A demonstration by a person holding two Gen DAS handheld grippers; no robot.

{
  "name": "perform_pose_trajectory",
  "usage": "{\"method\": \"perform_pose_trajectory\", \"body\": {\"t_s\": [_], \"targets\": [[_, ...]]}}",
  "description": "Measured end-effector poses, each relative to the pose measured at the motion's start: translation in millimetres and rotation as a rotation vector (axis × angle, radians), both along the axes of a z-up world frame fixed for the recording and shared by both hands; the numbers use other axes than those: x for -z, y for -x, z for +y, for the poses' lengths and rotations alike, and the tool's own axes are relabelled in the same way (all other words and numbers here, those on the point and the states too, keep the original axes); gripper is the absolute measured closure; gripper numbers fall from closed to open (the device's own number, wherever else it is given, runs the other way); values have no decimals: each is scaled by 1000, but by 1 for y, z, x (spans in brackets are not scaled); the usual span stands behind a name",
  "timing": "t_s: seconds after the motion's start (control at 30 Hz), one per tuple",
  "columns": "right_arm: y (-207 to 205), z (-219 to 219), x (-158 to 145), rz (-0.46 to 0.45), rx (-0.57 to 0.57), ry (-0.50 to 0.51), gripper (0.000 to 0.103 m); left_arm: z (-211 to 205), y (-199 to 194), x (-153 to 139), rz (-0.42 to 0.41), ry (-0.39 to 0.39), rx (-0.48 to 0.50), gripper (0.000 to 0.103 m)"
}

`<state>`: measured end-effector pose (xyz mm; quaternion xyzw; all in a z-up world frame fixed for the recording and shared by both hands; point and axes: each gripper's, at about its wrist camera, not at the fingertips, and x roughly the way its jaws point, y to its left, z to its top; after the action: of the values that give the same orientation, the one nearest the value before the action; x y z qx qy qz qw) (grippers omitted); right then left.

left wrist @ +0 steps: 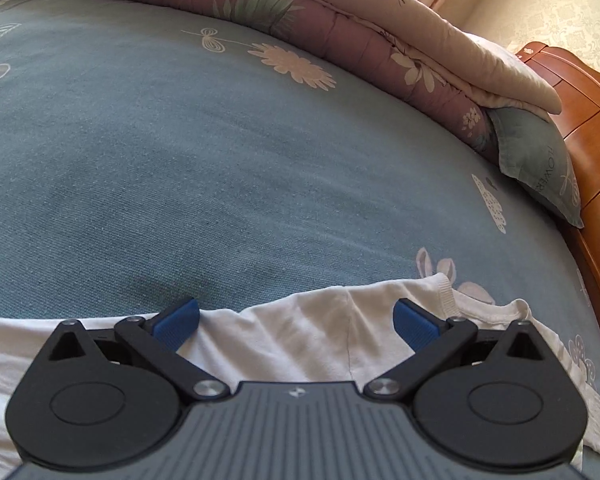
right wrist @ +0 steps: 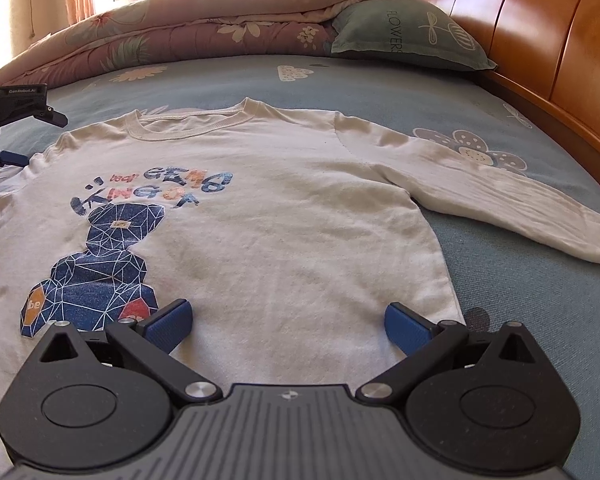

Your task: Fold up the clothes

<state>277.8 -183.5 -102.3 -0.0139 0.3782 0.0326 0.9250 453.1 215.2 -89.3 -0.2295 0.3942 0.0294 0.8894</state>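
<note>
Bed sheet (right wrist: 380, 80) under flat shirt (right wrist: 300, 208)

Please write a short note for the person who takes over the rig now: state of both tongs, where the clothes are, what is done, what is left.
Left tongs: open, holding nothing, over the shirt's shoulder area near the collar.
Right tongs: open, holding nothing, over the lower body of the white long-sleeve shirt.
The shirt lies spread flat, print side up, on the blue bedsheet; one sleeve stretches out toward the wooden headboard.
Done: shirt laid out.
Left: no fold is visible yet, so sleeves and body all remain to fold.
</note>
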Motion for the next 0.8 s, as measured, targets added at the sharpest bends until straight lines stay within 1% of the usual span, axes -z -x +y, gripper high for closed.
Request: {"method": "perform_pose_trajectory", "body": {"t_s": [0.07,0.17,0.27,0.33,0.4,0.47,0.53,0.6,0.67,0.73,0.8], "targets": [[0,0,0,0,-2,1,0,-2,7,-10,-2,-12,6,1],[1,0,0,0,-4,3,0,-1,33,-33,-52,-12,33,1],[2,1,0,-1,-7,4,0,5,53,-37,-27,7,50,1],[2,1,0,-1,-9,6,0,8,62,-33,-8,5,56,1],[3,1,1,-6,-7,9,0,14,61,-19,32,-15,43,1],[3,2,2,-12,-7,13,0,24,54,-3,64,-30,-3,1],[4,1,3,-20,-11,14,0,35,48,1,-4,-16,-31,1],[3,1,3,-27,-16,17,0,41,36,2,-10,-21,-55,1],[2,1,3,-31,-23,18,0,44,28,-1,3,-19,-78,1],[2,0,3,-31,-31,18,0,43,30,-8,25,-16,-88,1],[1,0,2,-23,-37,20,0,41,40,-19,24,-30,-76,1]]}}
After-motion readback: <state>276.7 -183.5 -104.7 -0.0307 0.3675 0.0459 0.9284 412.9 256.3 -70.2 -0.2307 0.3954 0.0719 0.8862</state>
